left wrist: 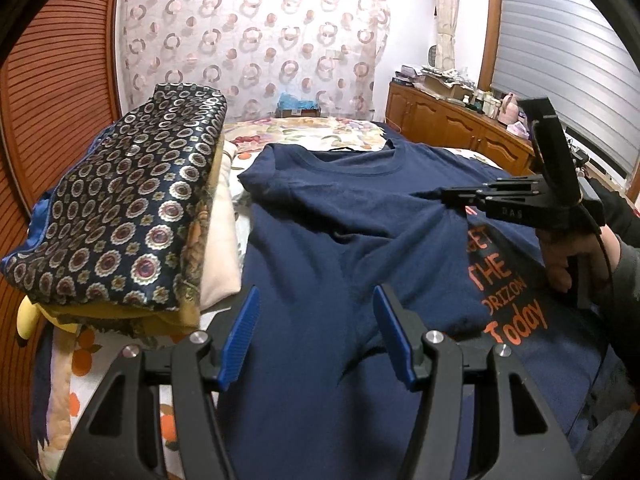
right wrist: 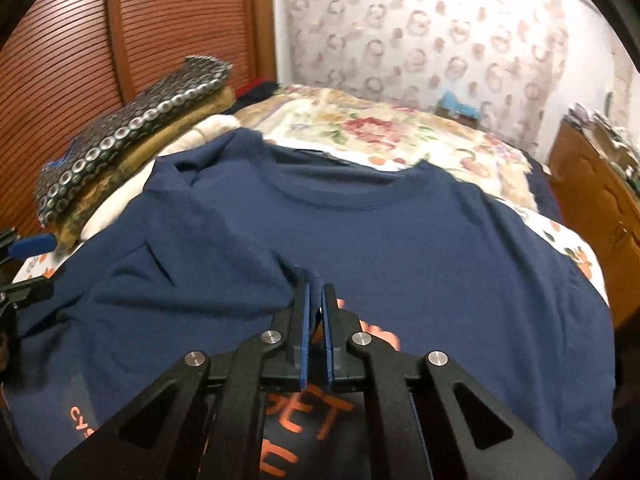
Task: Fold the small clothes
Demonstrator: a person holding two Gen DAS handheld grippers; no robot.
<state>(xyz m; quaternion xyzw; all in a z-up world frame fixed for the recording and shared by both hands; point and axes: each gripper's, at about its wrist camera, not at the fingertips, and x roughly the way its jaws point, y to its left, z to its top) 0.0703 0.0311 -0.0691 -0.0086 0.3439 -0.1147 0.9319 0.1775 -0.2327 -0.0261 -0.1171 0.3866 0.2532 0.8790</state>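
A navy T-shirt (left wrist: 352,208) with orange lettering lies spread on the bed, collar at the far side; it also fills the right wrist view (right wrist: 400,240). Its left side is folded over the front, covering part of the print. My left gripper (left wrist: 316,300) is open and empty, hovering just above the folded fabric near the hem. My right gripper (left wrist: 446,196) is shut on the folded-over edge of the T-shirt, pinching a ridge of cloth between its blue pads (right wrist: 306,316) over the middle of the chest. Its own view shows it too (right wrist: 316,292).
A stack of folded clothes (left wrist: 120,208) topped by a dark patterned cloth sits at the left of the bed, also in the right wrist view (right wrist: 132,128). A floral bedspread (left wrist: 312,130) lies beyond the collar. A wooden dresser (left wrist: 452,124) stands at the right.
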